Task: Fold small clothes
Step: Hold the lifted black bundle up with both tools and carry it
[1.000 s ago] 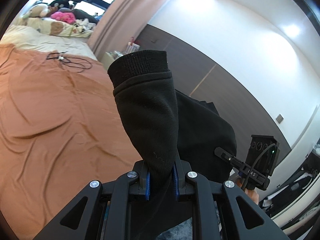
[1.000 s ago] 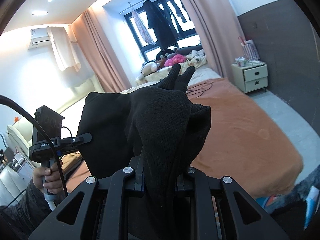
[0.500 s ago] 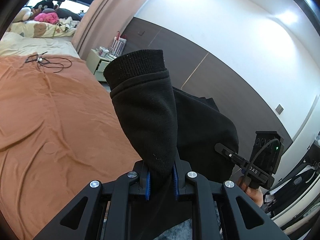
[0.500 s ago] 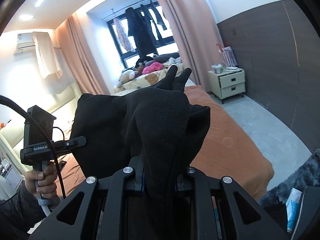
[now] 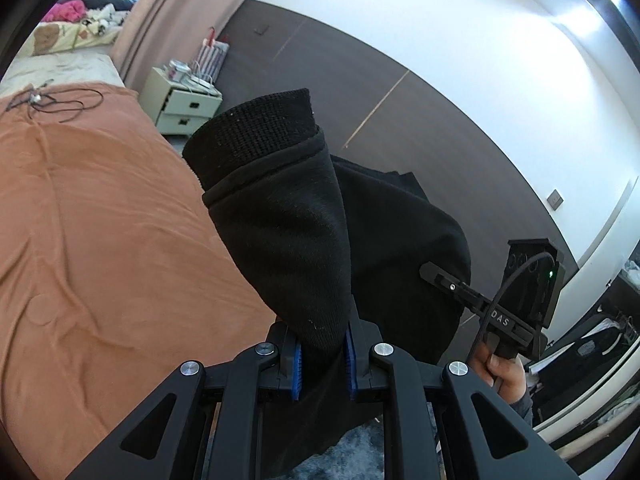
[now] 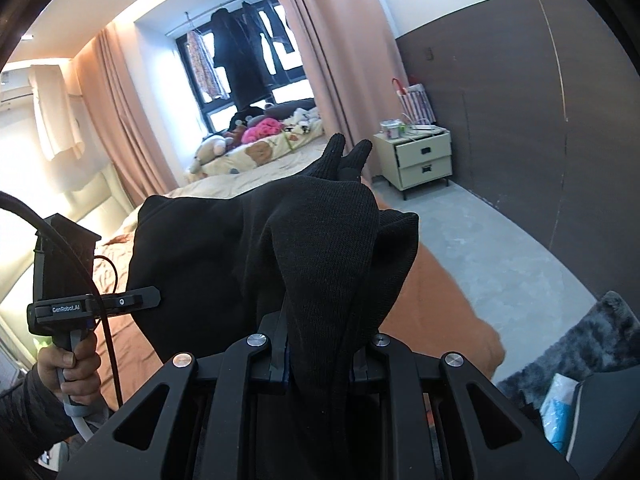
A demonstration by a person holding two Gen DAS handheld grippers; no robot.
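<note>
A black sweatshirt (image 5: 384,248) hangs in the air between both grippers, above the edge of a bed with an orange cover (image 5: 88,216). My left gripper (image 5: 323,354) is shut on a sleeve whose ribbed cuff (image 5: 252,136) stands up above the blue pads. My right gripper (image 6: 318,356) is shut on a bunched ribbed part of the same sweatshirt (image 6: 200,248), with two knit points sticking up behind it. Each wrist view shows the other hand-held gripper, the right one (image 5: 516,300) and the left one (image 6: 80,304), beyond the cloth.
A cream nightstand (image 6: 420,156) stands against the dark wall panel, past the bed's corner. A cable (image 5: 52,100) lies on the orange cover. Stuffed toys and bedding (image 6: 256,136) pile up by the window. Grey floor (image 6: 492,252) and a dark shaggy rug (image 6: 592,340) lie to the right.
The left wrist view has swung rightward: the bed slid left and the nightstand and wall panel came in. The right view turned a little toward the nightstand. Both grips on the sweatshirt are unchanged.
</note>
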